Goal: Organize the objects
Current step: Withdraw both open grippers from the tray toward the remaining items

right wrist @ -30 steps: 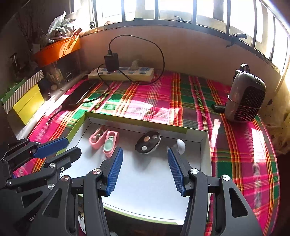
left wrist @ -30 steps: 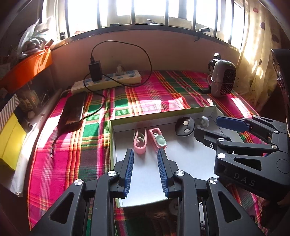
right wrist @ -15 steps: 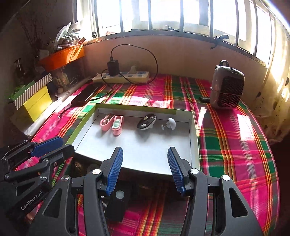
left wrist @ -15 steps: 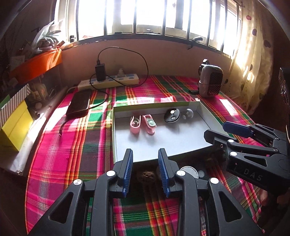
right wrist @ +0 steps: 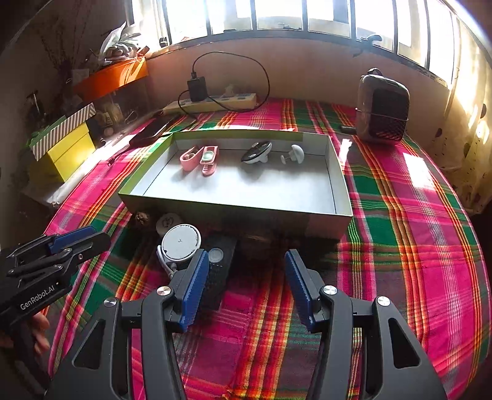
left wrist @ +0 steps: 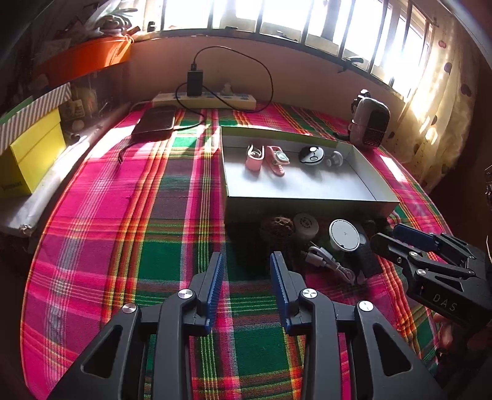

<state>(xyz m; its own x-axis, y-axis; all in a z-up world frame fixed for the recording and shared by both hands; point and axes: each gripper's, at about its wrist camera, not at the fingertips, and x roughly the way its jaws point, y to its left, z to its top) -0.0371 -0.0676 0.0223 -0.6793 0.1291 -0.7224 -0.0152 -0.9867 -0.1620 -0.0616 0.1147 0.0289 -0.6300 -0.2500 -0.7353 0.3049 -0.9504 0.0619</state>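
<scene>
You are bringing both empty, parted hand-held grippers, left hand-held gripper (left wrist: 246,277) just widening and right hand-held gripper (right wrist: 246,280), toward the round white charger (right wrist: 180,242) lying just before the grey tray (right wrist: 233,212), so be centering it squarely.

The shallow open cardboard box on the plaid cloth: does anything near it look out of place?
Yes. Several small items lie outside the shallow open cardboard box, bunched against its near wall: a round white disc, a black rectangular device and a coiled white cable.

Sunlit barred window (right wrist: 276,15), plaid cloth (right wrist: 415,215)
</scene>
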